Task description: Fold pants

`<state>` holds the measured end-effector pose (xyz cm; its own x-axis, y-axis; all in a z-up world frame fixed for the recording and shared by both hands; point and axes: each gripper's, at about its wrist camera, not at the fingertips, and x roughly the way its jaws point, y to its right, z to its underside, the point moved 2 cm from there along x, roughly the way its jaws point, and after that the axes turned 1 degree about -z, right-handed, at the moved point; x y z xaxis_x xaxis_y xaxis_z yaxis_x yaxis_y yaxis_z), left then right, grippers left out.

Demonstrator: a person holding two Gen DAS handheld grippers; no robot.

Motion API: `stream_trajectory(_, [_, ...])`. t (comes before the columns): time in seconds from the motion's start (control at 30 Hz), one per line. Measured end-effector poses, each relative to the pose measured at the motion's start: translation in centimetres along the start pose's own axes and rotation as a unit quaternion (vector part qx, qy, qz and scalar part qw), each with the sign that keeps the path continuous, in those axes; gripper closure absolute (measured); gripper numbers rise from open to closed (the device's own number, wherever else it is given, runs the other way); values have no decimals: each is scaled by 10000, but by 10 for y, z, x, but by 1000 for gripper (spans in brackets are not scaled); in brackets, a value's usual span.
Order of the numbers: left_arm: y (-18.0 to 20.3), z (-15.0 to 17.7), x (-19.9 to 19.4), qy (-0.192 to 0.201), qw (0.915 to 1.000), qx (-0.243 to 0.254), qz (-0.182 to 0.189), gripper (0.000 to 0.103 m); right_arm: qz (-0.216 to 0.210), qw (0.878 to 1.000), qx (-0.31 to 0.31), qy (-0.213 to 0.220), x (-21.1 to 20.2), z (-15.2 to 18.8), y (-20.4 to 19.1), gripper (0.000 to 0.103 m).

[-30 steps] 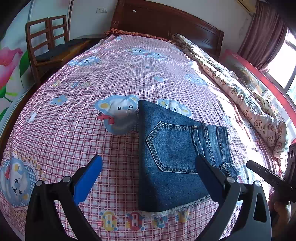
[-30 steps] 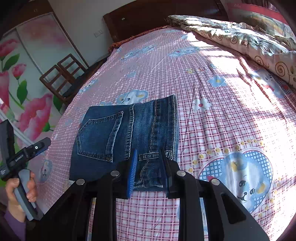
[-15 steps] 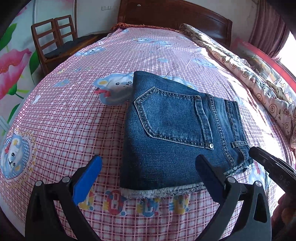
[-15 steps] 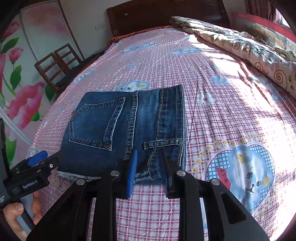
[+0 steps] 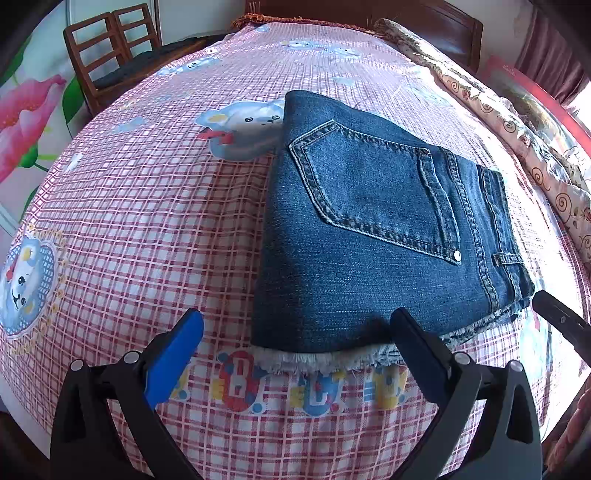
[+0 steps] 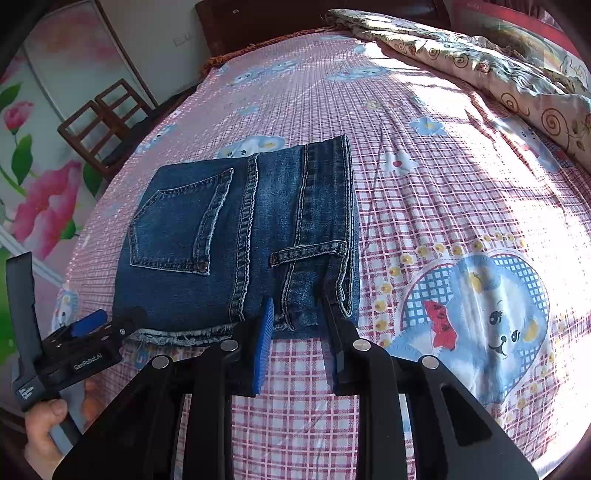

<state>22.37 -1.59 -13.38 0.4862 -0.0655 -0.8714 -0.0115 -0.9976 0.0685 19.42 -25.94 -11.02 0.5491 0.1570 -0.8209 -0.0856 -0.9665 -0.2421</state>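
Note:
A pair of blue denim pants lies folded into a compact rectangle on the pink checked bed sheet, back pocket up and frayed hem toward me. My left gripper is open wide just over that near hem, its right finger above the denim and its blue left pad over bare sheet. In the right wrist view the pants fill the middle. My right gripper hovers at their near right corner by the belt loop, jaws narrowly apart, gripping nothing.
A rolled patterned quilt runs along the bed's far right side. The dark wooden headboard stands at the far end and a wooden chair beside the bed at left. A person's hand holds the left gripper's handle.
Both grippers have come down and closer to the pants, the left one more, so the denim looks larger. The pants have not moved and neither gripper's opening has changed.

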Motion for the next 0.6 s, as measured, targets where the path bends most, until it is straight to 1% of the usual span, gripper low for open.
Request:
stream_trajectory(0.07, [-1,4,-13,92,9998,82,-184,2,100,9999,112,-3,-10,7,1,79])
stream_trajectory(0.13, [-2,6,-31,294,9988,175,-363,2,140,9996,220,62,-22,15,-1,79])
stream_trajectory(0.17, [-3,9,-41,408,9979,177,-472,2,179,9995,250,99,-29,19,-3,67])
stream_trajectory(0.23, [-7,14,-60,543,9966,139,-600,2,300,9989,258,250,-44,27,-9,53])
stream_trajectory(0.37, [-17,25,-88,644,9960,-83,-606,2,393,9983,162,388,-65,40,-21,53])
stream_trajectory(0.6, [-34,43,-124,753,9943,-387,-650,2,607,9963,-114,605,-95,59,-40,53])
